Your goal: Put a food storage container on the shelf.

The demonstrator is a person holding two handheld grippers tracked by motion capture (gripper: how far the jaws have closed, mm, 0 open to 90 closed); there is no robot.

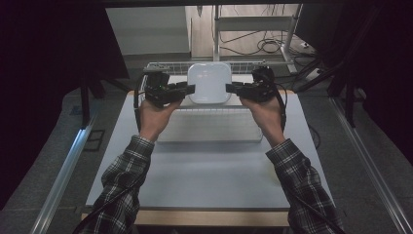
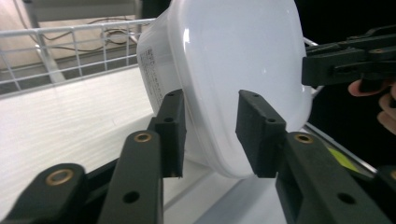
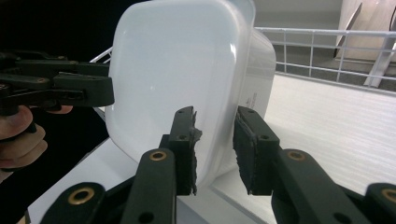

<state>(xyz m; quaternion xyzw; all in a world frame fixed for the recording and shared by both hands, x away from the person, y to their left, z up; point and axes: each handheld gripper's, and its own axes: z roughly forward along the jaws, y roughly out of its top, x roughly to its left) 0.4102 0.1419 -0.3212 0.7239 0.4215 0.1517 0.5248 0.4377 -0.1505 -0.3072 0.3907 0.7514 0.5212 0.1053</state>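
The white tub (image 1: pixel 209 82) stands on edge in the wire rack (image 1: pixel 229 66) at the worktop's far side; left claw (image 1: pixel 189 89) and right claw (image 1: pixel 231 88) straddle its opposite rims, jaws spread, not pinching

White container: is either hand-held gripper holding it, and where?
Cannot be told. White container has one side rim between each hand-held gripper's jaws, left and right; pad contact unclear.
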